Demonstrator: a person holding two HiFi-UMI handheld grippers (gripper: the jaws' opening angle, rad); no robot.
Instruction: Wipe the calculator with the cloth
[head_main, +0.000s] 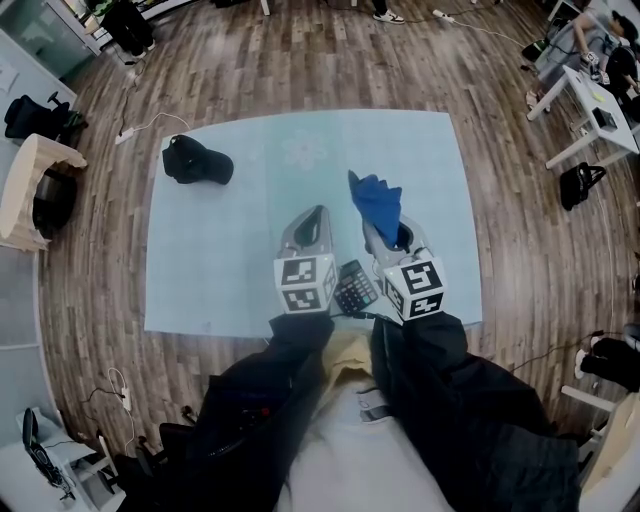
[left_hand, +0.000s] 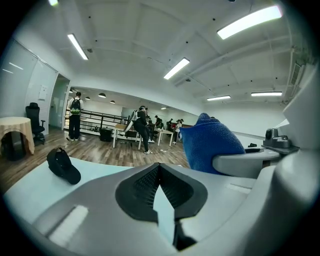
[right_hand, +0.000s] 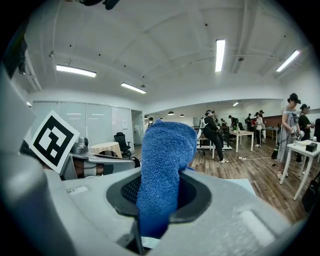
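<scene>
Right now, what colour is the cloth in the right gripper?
Blue cloth, clearest in the right gripper view.

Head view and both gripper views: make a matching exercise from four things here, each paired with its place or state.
Things:
1. cloth
2. calculator
3. cap
4. left gripper

Places or states:
A. shut, nothing between its jaws
B. far left part of the mat
C. clamped in the right gripper, sticking up
D. near the mat's near edge, between the two grippers

Pairs: 1-C, 2-D, 3-B, 4-A
</scene>
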